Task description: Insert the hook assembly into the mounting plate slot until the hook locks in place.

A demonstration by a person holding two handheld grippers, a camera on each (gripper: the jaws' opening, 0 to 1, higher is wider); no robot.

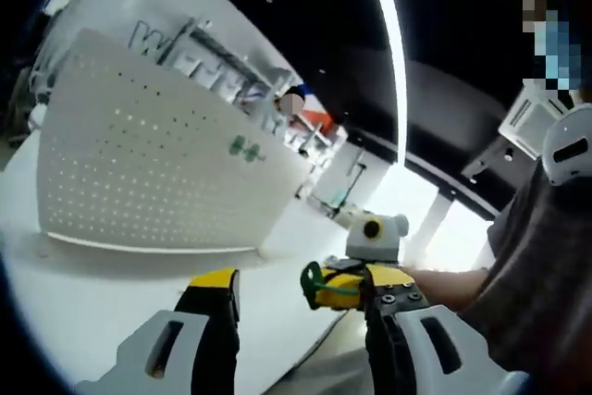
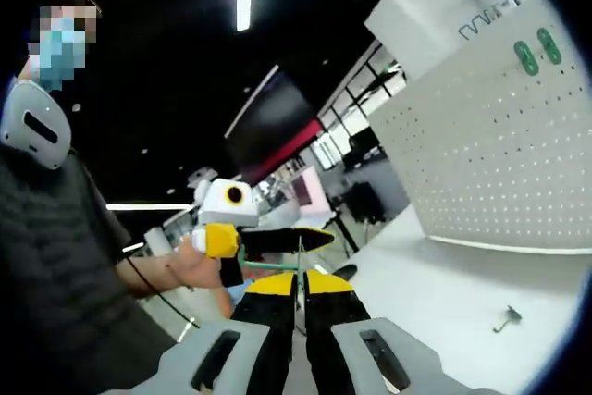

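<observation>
The left tool (image 1: 298,298) is open and holds nothing. The right tool (image 2: 300,291) is pinched shut on a thin green hook (image 2: 298,261), well away from the white board with holes (image 2: 490,154) standing on the tabletop (image 2: 444,298). That thin hook could twist or slip if it meets the board crooked

The pegboard (image 1: 157,150) stands upright on the worktop (image 1: 92,302), ahead and to the left in the left gripper view, with two hooks (image 1: 242,146) mounted on its face toward its right side. In the right gripper view the pegboard (image 2: 490,154) stands at the right, and a small loose hook (image 2: 506,319) lies on the worktop (image 2: 435,302) before it. The person (image 2: 55,256) stands at the left there.
</observation>
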